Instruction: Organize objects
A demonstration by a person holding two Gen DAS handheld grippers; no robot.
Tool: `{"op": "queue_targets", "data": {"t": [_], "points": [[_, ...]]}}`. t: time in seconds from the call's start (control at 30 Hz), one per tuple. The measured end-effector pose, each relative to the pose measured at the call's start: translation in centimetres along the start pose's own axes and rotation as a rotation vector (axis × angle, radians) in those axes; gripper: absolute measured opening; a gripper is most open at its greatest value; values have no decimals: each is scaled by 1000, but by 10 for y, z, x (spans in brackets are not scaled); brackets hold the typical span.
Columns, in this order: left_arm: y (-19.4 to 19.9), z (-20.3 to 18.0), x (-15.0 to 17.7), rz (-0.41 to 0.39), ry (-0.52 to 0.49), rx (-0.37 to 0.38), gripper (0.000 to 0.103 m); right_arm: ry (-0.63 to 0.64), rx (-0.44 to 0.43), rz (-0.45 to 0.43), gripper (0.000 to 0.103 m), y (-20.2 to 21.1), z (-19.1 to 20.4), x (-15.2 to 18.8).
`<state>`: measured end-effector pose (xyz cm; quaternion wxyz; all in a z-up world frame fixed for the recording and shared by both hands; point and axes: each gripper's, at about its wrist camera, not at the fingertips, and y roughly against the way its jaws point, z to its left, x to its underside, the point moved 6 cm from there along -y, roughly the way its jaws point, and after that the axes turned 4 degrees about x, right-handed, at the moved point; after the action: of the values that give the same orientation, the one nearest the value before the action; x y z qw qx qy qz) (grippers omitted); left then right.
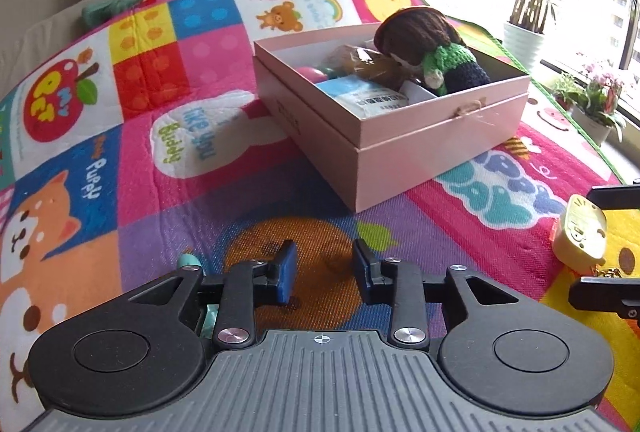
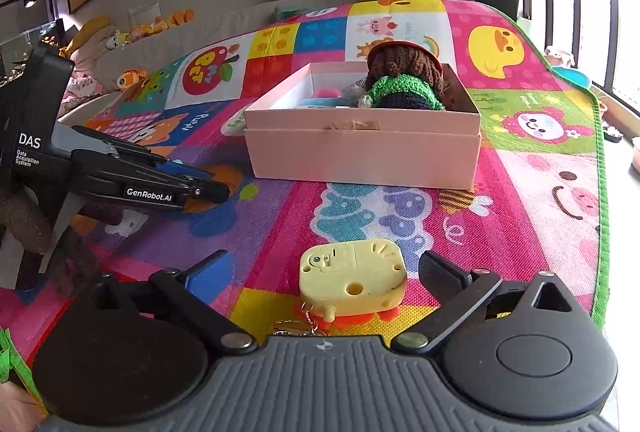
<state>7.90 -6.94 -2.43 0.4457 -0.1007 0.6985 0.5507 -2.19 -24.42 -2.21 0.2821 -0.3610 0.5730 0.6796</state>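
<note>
- The pink box [image 2: 362,148] sits far across the play mat [image 2: 532,192], already holding a knitted doll [image 2: 402,82].
- My right gripper [image 2: 324,274] stands wide around the yellow toy [image 2: 352,282], not gripping; closing comes next, I judge.
- My left gripper [image 1: 325,270] is narrowly parted, empty.

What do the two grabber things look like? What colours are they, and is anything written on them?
Both are mostly black, with a ribbed grey body and two round black discs. The left gripper has thin black arms, silver bolts and blue pads on its fingers. The right gripper looks the same. From the side, the left one bears white lettering: "DAS Data Acquisition System" and "GenRobot.AI".
</note>
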Motion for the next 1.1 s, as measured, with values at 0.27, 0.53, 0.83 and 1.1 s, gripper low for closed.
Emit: {"op": "queue_targets", "data": {"t": [0.27, 0.53, 0.83, 1.1], "points": [[-12, 14, -9, -47, 104, -79, 51, -26, -9, 10, 103, -2, -3, 0], [72, 25, 0, -157, -18, -45, 42, -44, -17, 5, 103, -2, -6, 0], [74, 88, 36, -26, 63, -115, 42, -26, -6, -9, 103, 1, -3, -1], [44, 84, 35, -23, 67, -82, 39, 97, 13, -26, 103, 14, 9, -5]]}}
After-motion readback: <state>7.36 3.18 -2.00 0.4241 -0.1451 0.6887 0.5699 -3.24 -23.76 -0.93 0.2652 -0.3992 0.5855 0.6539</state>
